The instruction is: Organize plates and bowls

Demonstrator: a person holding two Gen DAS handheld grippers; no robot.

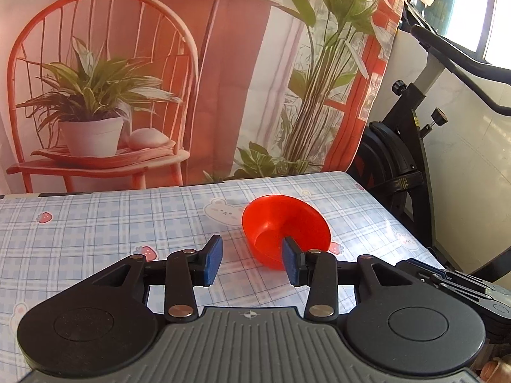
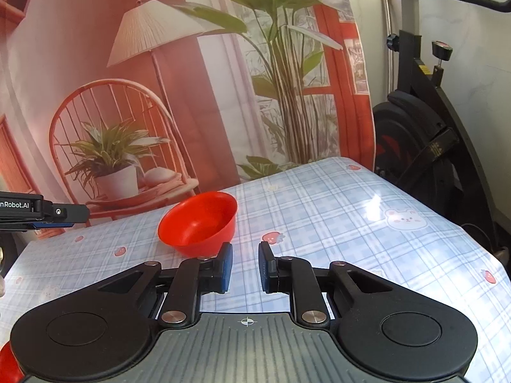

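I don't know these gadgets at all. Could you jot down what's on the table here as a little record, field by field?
Item to tidy: red bowl, empty, upright
Surface: table under a blue checked cloth with bears and strawberries
Left gripper: open, bowl just ahead, its right finger in front of the bowl's rim
Right gripper: open, holding nothing, bowl ahead and to its left
Behind table: printed backdrop of a chair, lamp and plants
Beside table: black exercise bike
Other dishes: a red edge at the right view's lower left corner, cannot tell what
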